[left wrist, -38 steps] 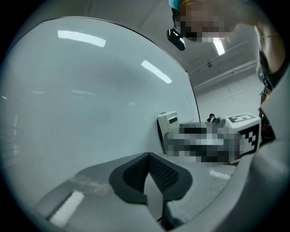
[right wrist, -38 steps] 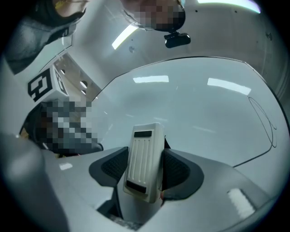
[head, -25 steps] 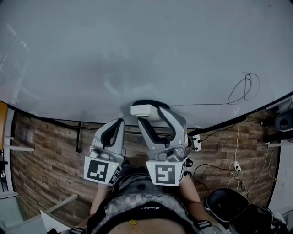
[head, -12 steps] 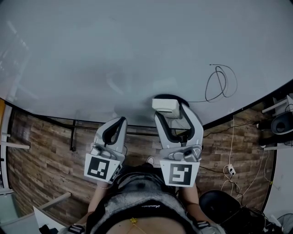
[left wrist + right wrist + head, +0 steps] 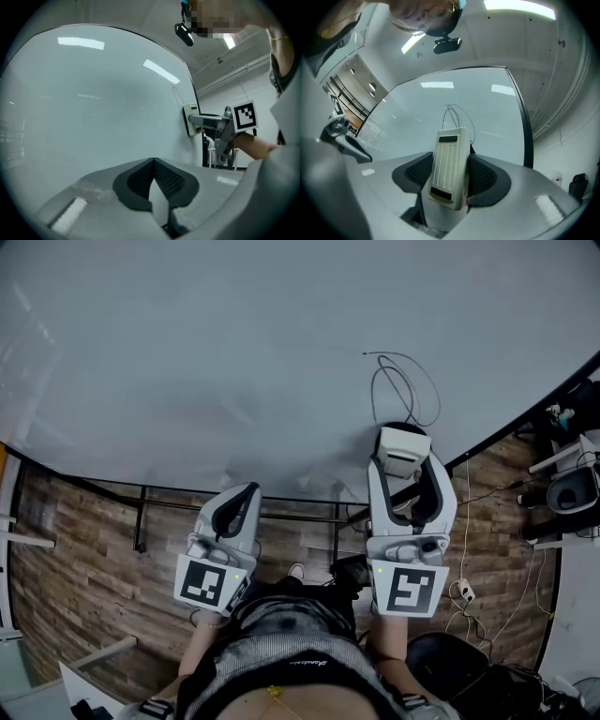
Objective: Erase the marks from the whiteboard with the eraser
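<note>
One eraser [image 5: 449, 159] in right claw [image 5: 405, 465]

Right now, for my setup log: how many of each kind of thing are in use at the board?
whiteboard: 1
eraser: 1
scribbled mark: 1
tools: 2 (left tool, right tool)
Total: 5
</note>
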